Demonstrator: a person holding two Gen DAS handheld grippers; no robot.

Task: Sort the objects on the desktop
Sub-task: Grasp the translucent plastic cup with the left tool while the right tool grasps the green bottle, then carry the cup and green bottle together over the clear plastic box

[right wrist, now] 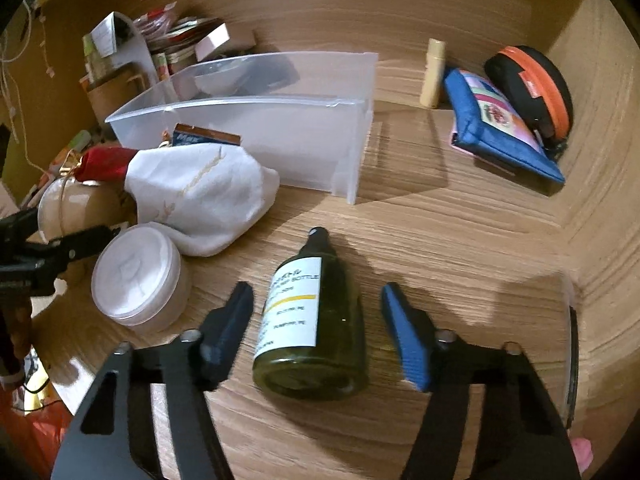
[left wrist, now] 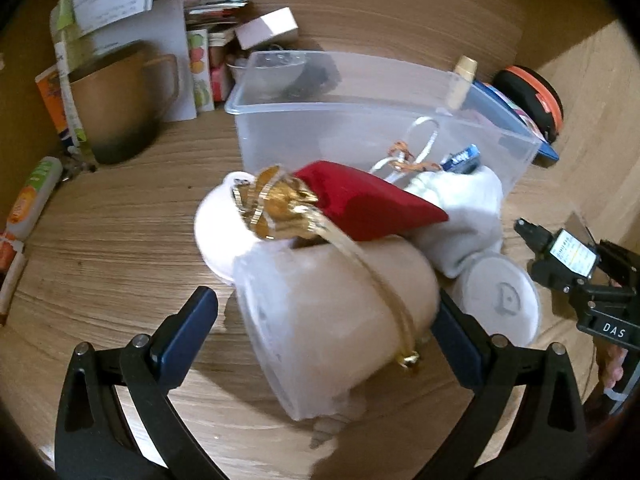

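My left gripper point(left wrist: 328, 320) is open around a beige jar point(left wrist: 340, 320) lying on its side, tied with a gold ribbon point(left wrist: 280, 204) and a red tag point(left wrist: 372, 204); whether the pads touch it I cannot tell. My right gripper point(right wrist: 320, 332) is open with a dark green bottle point(right wrist: 316, 320) with a white label lying between its jaws, apart from both pads. A clear plastic bin point(left wrist: 376, 128) point(right wrist: 260, 132) stands behind. A white cloth pouch point(right wrist: 196, 196) point(left wrist: 460, 220) and a white-lidded round jar point(right wrist: 140, 276) point(left wrist: 500, 300) lie between the grippers.
A brown mug point(left wrist: 116, 104), papers and books point(left wrist: 132, 4) stand at the back left. A tube point(left wrist: 36, 196) lies at the left edge. A blue pouch point(right wrist: 500, 124), an orange-black case point(right wrist: 532, 88) and a cream stick point(right wrist: 434, 72) lie at the back right by the wooden wall point(right wrist: 592, 120).
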